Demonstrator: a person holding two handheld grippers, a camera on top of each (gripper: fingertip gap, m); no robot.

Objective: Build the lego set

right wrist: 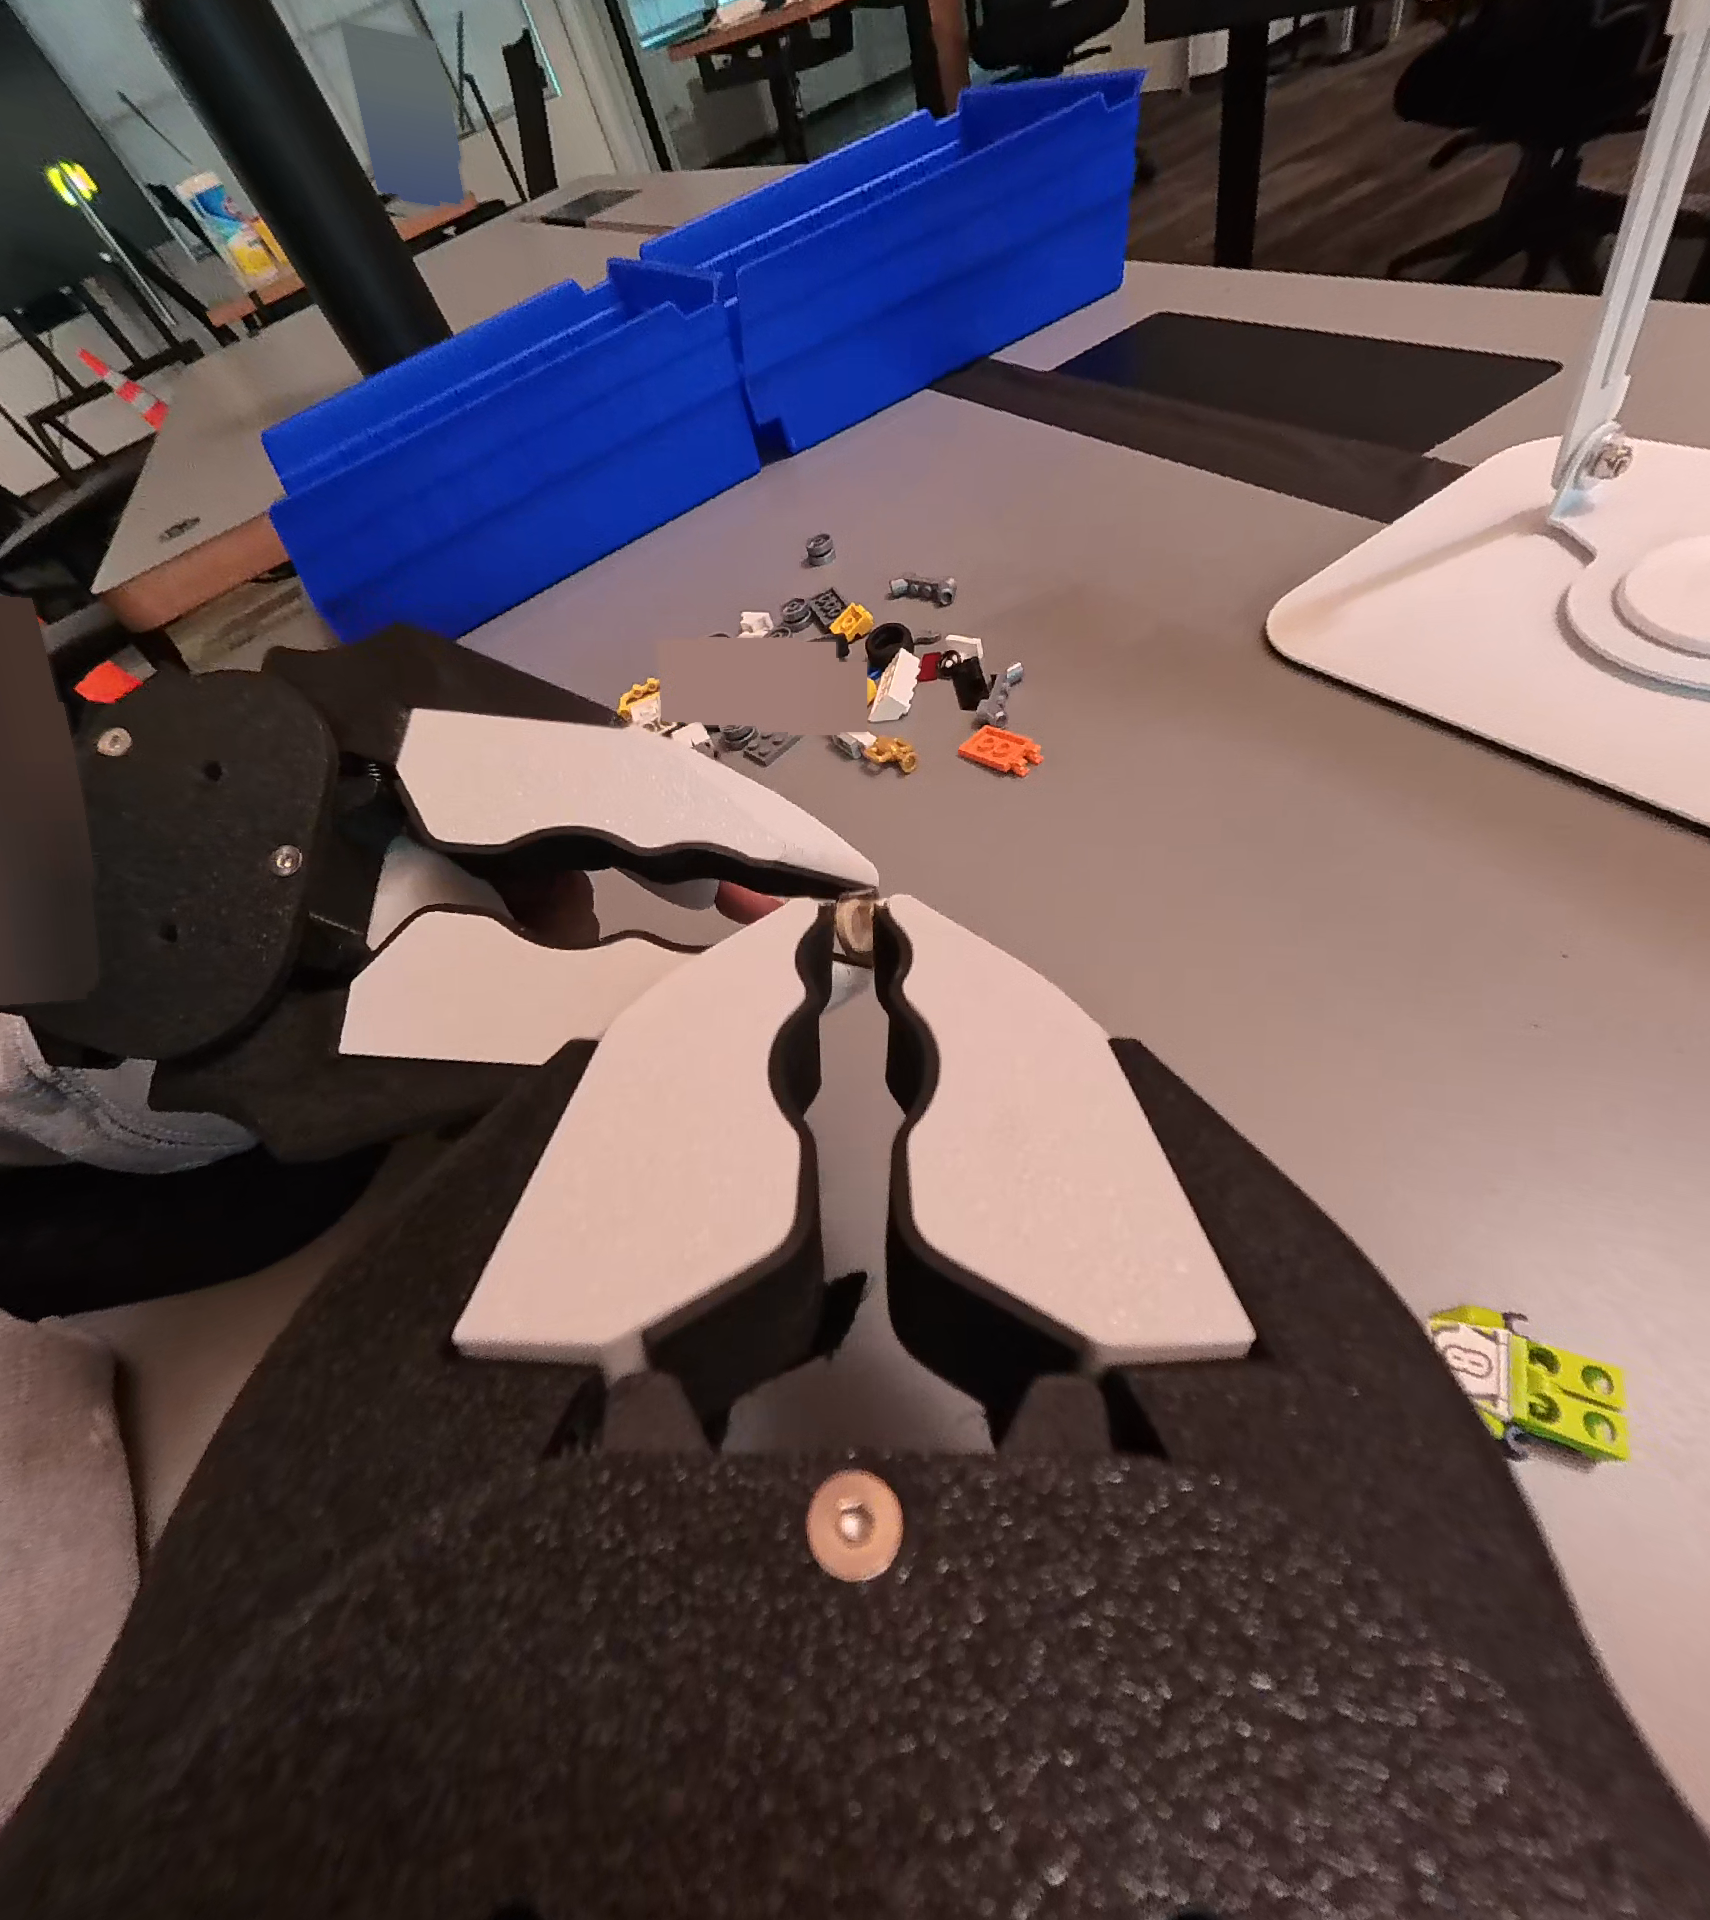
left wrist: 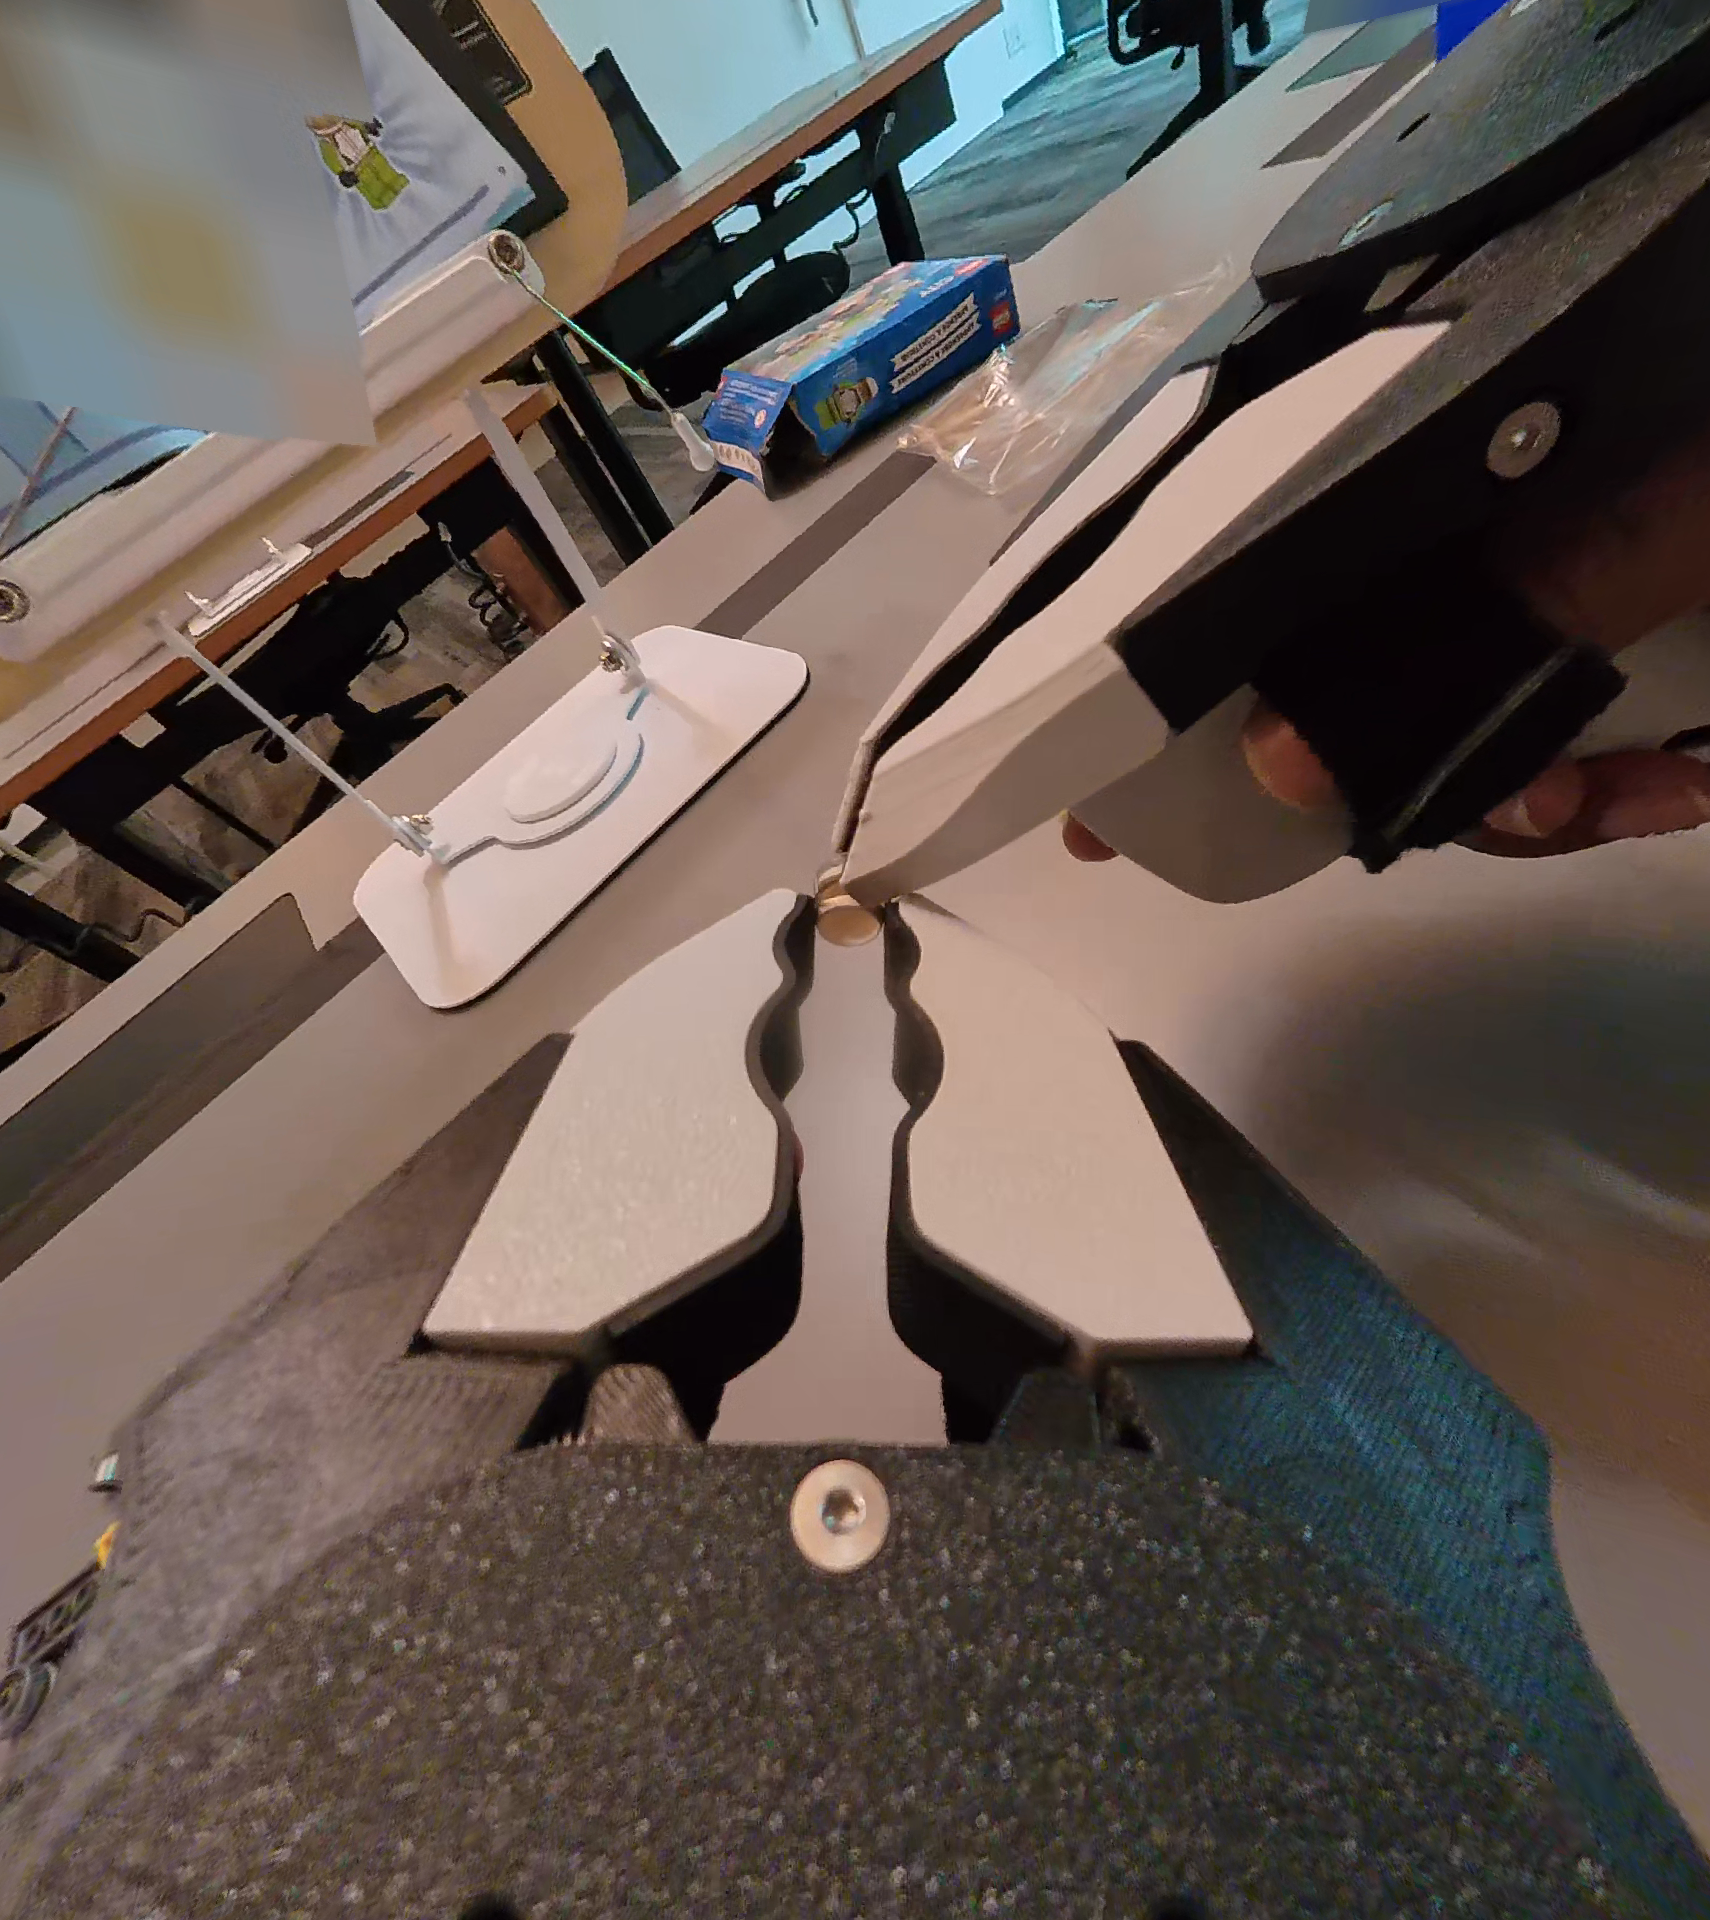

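Two blue bins, one white stand (plus one brick pile)

Left wrist view: taken from just behind the left tongs, low over the grey table, facing along it toward a blue box and desks beyond. Right wrist view: taken from behind the right tongs, facing across the table toward loose bricks and blue bins. Both are close-up. Shared: the meeting tong tips, a small round piece, possibly metallic, and the white stand base.
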